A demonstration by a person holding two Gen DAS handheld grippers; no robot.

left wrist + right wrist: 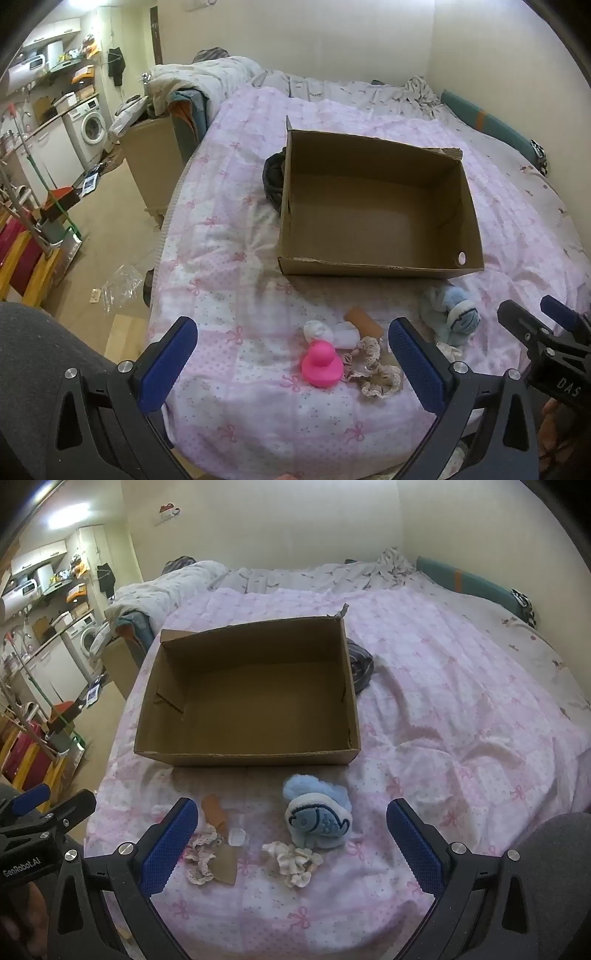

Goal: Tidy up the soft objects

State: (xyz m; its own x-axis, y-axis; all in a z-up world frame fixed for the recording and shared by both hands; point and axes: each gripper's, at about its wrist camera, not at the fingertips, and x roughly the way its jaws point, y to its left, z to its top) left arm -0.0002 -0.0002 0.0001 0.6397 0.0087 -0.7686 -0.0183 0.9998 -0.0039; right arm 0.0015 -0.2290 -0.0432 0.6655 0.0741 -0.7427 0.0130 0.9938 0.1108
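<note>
Both my claws spread wide, holding nothing: left claw point(291, 363) hovers over pink rubber duck point(320, 363), right claw point(291, 843) over cream scrunchie point(293, 860), just before blue fish plush point(317, 819). All lie on bed quilt point(461, 709), near empty cardboard box point(159, 746).

Likely first step: grab one soft item. Straddle it centrally, pinch its bulk not quilt, lift clear of box wall, release inside.

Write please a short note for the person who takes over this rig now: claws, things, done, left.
Left claw: open, holds nothing, over the pink duck.
Right claw: open, holds nothing, over the blue fish toy.
Cardboard box on the bed: nothing inside.
Lace scrunchie, cream scrunchie and white socks lie before the box.
Done: nothing boxed.
Left: everything.
</note>
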